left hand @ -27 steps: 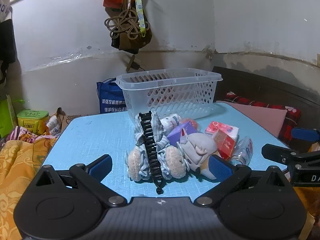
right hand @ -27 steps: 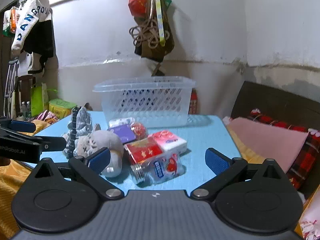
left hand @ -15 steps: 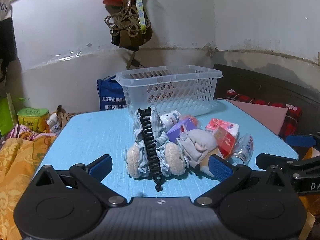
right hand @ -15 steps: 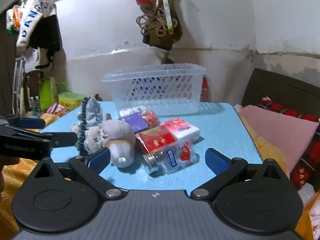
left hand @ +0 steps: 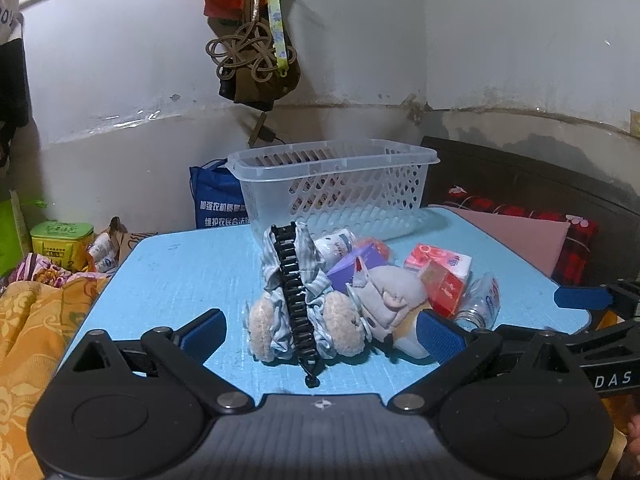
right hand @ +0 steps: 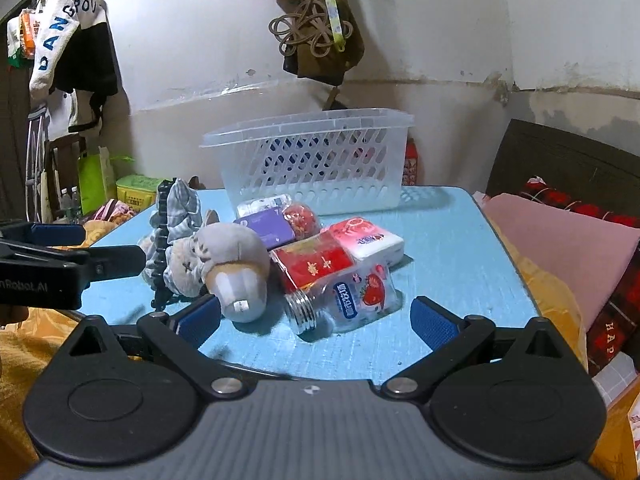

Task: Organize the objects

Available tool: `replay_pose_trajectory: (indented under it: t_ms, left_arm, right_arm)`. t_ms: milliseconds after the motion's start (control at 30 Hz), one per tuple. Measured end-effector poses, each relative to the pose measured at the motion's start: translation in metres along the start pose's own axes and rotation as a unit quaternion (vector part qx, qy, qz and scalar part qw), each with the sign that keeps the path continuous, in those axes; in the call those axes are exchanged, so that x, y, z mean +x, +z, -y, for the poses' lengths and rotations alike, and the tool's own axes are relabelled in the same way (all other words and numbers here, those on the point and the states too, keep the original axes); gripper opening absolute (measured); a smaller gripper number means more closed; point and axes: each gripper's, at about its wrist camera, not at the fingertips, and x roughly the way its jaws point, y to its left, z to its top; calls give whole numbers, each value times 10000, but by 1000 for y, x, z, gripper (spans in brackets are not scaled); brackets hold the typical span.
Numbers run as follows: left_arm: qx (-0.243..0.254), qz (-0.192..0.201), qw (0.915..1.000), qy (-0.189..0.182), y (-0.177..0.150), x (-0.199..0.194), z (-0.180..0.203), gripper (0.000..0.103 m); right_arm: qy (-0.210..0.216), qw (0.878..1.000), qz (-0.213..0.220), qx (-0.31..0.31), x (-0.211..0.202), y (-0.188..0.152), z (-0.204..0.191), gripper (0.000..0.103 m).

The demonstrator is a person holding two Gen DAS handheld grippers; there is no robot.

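Note:
A heap of small things lies on the blue table (left hand: pixel 180 276). In the left wrist view a striped hair scrunchie with a black claw clip (left hand: pixel 298 300) stands nearest, with a grey plush toy (left hand: pixel 390 300) to its right. My left gripper (left hand: pixel 320 332) is open just short of the scrunchie. In the right wrist view an empty clear bottle (right hand: pixel 352 296) lies on its side, behind it a red packet (right hand: pixel 316 260), a white tissue pack (right hand: pixel 368 238) and a purple box (right hand: pixel 268 228). My right gripper (right hand: pixel 316 320) is open in front of the bottle. A clear plastic basket (right hand: pixel 316 160) stands behind the heap.
A pink pillow (right hand: pixel 560 252) and a red plaid cloth lie on the bed right of the table. Orange patterned bedding (left hand: pixel 32 320) and a green tin (left hand: pixel 62 240) sit to the left. Bags and cords (right hand: pixel 316 36) hang on the wall above the basket.
Both grippers have come a little closer to the heap, which looks larger in both views. The jaws have stayed wide apart. The objects have not moved.

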Motion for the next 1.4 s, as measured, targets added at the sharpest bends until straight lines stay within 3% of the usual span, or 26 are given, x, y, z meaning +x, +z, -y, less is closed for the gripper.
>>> replay_pose_trajectory:
  t_ms: [1400]
  left_arm:
    - [57,85,9998,153,-4,-2,-1,103]
  right_arm:
    - [42,9998,39,175,3,-1,5,103]
